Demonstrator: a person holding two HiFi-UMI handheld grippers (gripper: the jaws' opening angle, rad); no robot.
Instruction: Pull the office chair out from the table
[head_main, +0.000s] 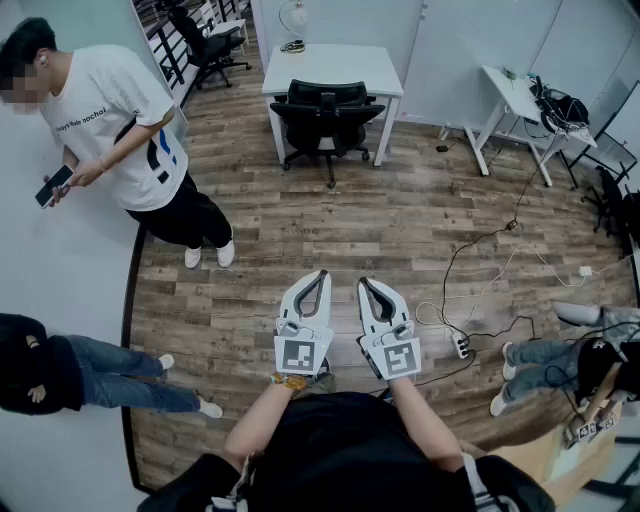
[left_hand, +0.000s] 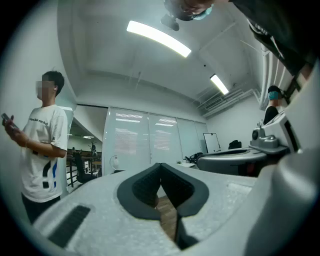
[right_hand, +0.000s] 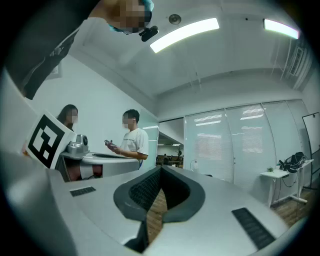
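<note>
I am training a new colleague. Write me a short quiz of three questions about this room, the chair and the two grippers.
1. True or false: the office chair stands close against the white table.
2. The left gripper and the right gripper are: A open; B shut and empty; C shut on a cable.
3. The standing person in the white T-shirt holds a ____.
Key: 1 true; 2 B; 3 phone.

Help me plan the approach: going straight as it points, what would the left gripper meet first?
Probably the office chair, tucked at the white table; from the left gripper only wood floor lies between, though depth is unclear.
</note>
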